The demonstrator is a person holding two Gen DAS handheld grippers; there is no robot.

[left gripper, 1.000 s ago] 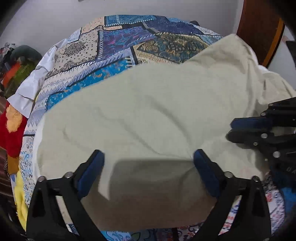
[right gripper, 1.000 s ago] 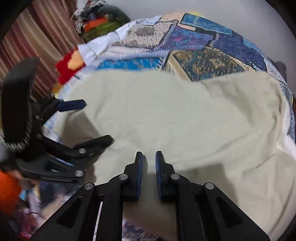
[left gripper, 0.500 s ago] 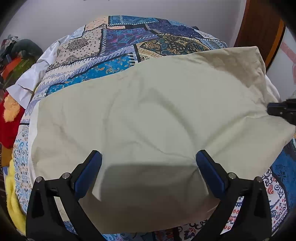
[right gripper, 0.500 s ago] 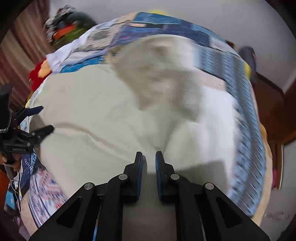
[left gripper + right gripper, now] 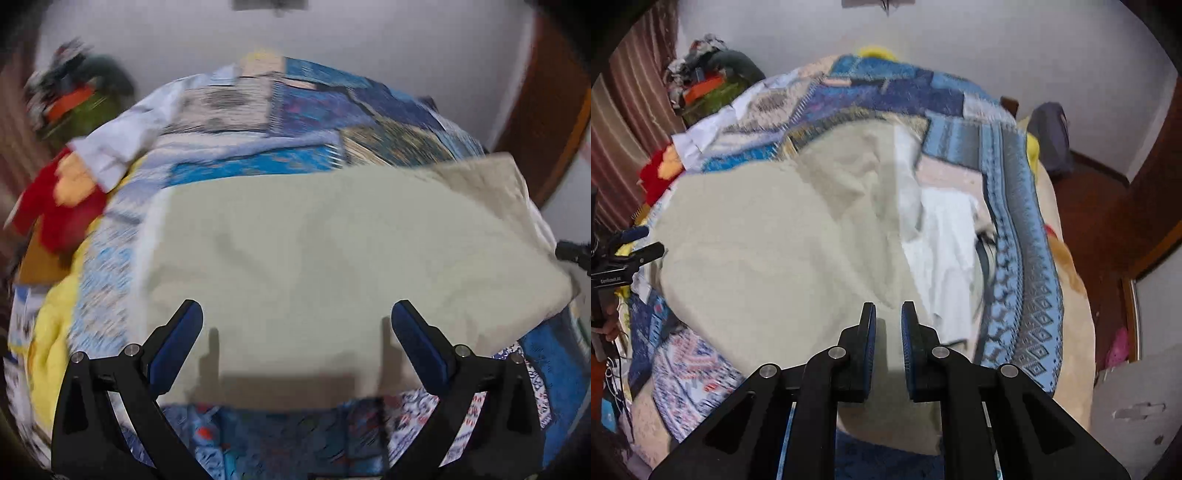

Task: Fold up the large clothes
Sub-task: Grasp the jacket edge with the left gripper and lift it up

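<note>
A large cream garment (image 5: 325, 258) lies folded and spread on the patterned blue bedspread (image 5: 314, 110); it also shows in the right wrist view (image 5: 783, 251). My left gripper (image 5: 295, 325) is wide open above the garment's near edge and holds nothing. My right gripper (image 5: 888, 317) has its jaws almost together, a narrow gap between the pads, above the garment's right part with nothing between them. A white cloth (image 5: 942, 236) lies at the garment's right side. The left gripper shows at the left edge of the right wrist view (image 5: 631, 251).
A red and yellow cloth (image 5: 59, 199) and a white cloth (image 5: 110, 147) lie at the bed's left side. A pile of clothes (image 5: 709, 85) sits at the far left by the wall. A wooden door (image 5: 546, 110) stands to the right.
Both grippers have pulled back and apart from each other. The right gripper has swung to the garment's right side, bringing the white cloth into view. The garment now lies flatter.
</note>
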